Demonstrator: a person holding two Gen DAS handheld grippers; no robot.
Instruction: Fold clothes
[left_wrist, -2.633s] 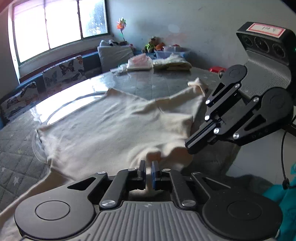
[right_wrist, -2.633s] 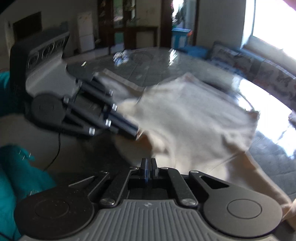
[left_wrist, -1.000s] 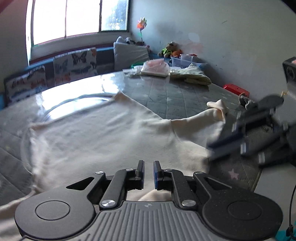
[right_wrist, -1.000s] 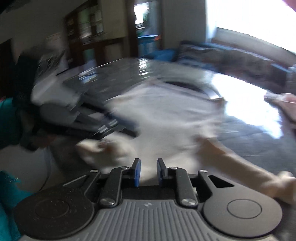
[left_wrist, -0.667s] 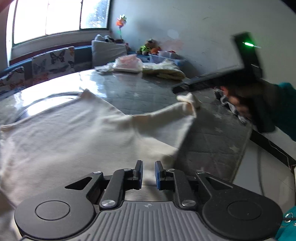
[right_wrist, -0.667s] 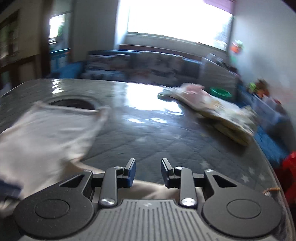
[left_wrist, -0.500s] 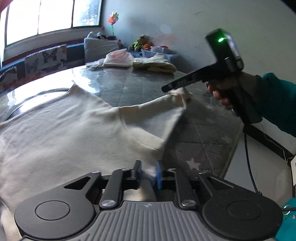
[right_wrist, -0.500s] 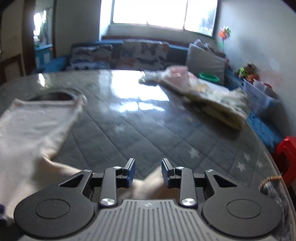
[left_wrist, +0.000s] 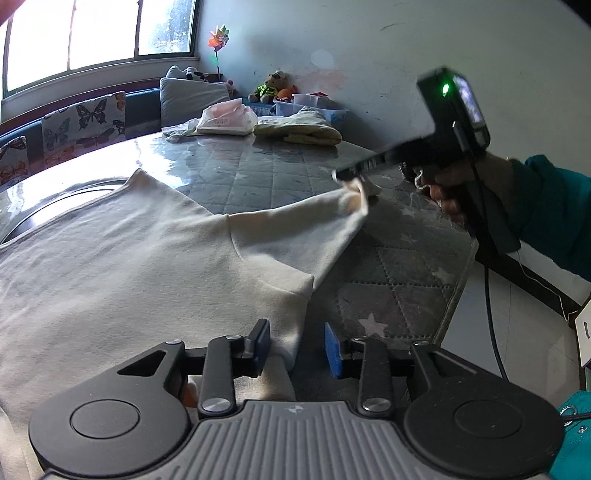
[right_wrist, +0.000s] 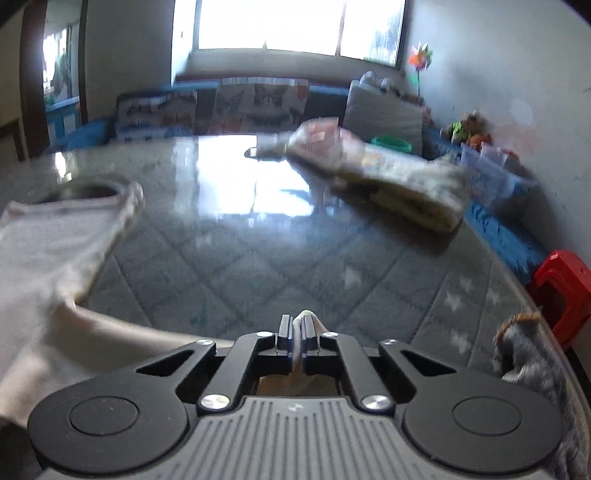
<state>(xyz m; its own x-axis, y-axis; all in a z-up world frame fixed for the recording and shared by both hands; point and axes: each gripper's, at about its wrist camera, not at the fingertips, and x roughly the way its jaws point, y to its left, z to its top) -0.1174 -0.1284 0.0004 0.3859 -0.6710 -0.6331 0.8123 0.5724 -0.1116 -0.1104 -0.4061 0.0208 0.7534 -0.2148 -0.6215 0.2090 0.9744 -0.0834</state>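
A cream long-sleeved garment (left_wrist: 129, 258) lies spread on the quilted grey table (left_wrist: 406, 280). Its side edge runs down between the jaws of my left gripper (left_wrist: 297, 343), which are opening; the cloth touches only the left pad (left_wrist: 263, 338). One sleeve (left_wrist: 314, 221) stretches away to the right, slightly lifted. My right gripper (left_wrist: 351, 176) is shut on the sleeve's cuff, held by a hand in a teal sleeve (left_wrist: 546, 206). In the right wrist view the cuff's tip (right_wrist: 305, 316) pokes out between the closed fingers of the right gripper (right_wrist: 295, 332), and the garment's body (right_wrist: 44, 251) is blurred at the left.
Folded clothes (left_wrist: 299, 127) and a pale bag (left_wrist: 227, 118) sit at the table's far side. A grey knitted item (right_wrist: 524, 354) lies at the right rim. A red stool (right_wrist: 565, 284) stands beyond the table's edge. Butterfly cushions (left_wrist: 83, 125) line the bench under the window.
My left jaws have spread apart, leaving the garment's edge loose between them. The right gripper swung out to the sleeve's end and closed on the cuff.
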